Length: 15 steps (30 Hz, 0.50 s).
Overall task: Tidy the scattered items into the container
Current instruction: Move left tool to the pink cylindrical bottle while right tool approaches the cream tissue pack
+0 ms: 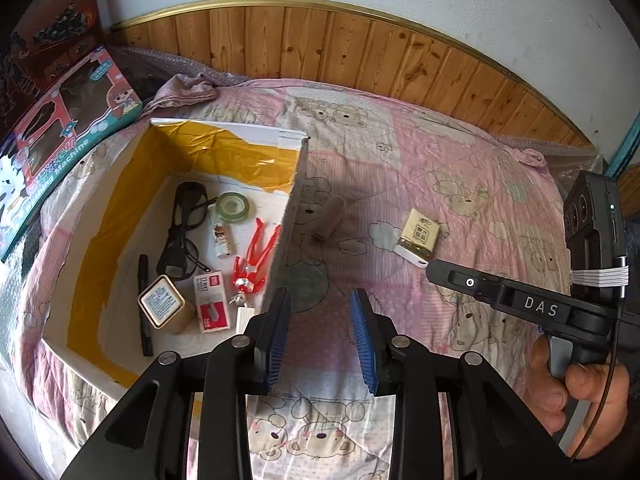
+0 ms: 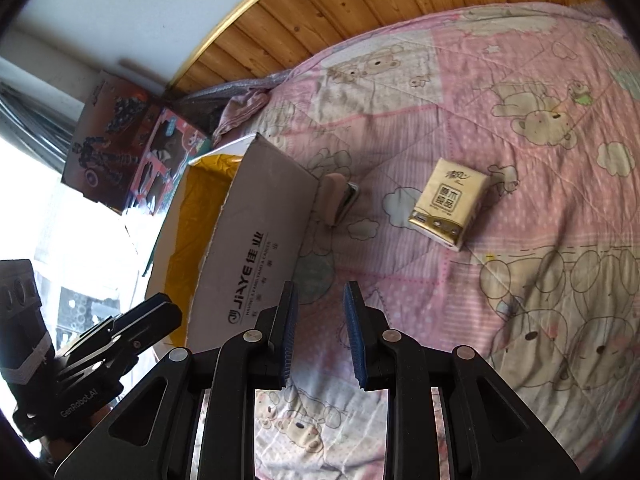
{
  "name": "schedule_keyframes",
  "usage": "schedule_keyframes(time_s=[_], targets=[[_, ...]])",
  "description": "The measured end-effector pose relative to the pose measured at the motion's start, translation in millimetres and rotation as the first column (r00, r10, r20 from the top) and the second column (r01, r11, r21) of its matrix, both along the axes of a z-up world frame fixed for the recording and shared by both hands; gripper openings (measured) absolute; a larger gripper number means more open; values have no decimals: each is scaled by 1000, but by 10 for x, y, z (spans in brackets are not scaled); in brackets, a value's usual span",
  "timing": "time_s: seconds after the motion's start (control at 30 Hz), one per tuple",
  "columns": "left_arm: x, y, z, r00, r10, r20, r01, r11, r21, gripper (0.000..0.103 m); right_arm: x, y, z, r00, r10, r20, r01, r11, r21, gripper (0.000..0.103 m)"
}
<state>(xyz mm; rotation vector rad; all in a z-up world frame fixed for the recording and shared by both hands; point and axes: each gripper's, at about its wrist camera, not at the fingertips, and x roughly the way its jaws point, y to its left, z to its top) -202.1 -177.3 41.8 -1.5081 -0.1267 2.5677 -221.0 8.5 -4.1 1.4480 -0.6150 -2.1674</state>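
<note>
So the gold tissue pack (image 2: pixel 450 204) is what we've got left out on the bed quilt (image 2: pixel 540 80), well apart from the box. In the right wrist view it sits at about 1 o'clock from our right claw (image 2: pixel 321 330), with its long axis running roughly from 1 o'clock down to 7 o'clock, so it's pretty much in line with the claw's reach. The right claw is part open with nothing between the blue pads. The left claw (image 1: pixel 323 334) is the same: a moderate gap and empty.

We'd say the right hand is clearly the nearer one. In the left wrist view the right claw's tip (image 1: pixel 436 270) is already just beside the pack's near corner, while the left claw hangs by the cardboard box (image 1: pixel 294 184) wall.

There's also a small beige thing with a metal edge (image 2: pixel 338 200) lying right up against the outside of the box wall, at about 12 o'clock from both claws. We can't tell what it is.

Only the left view looks inside the box: glasses (image 1: pixel 186 228), a tape roll (image 1: pixel 232 207), a red figure (image 1: pixel 256 258), a staples box (image 1: pixel 211 302), a square tin (image 1: pixel 162 302) and a black marker (image 1: pixel 145 304). The right view just gets the printed outer wall, plus the toy boxes (image 2: pixel 132 148) behind it.
</note>
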Motion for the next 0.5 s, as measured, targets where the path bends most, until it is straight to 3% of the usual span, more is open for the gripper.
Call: schedule_keyframes(time_s=[0.23,0.5], targets=[[-231,385,-163,997,-78,7,78,997,-21,33,37,303,-85,997,-80,11,80,997,12,28],[-478,566,-370,993,-118,25,119,991,-56,37,-30,417,-209,988,-148,31,147,989,28,41]])
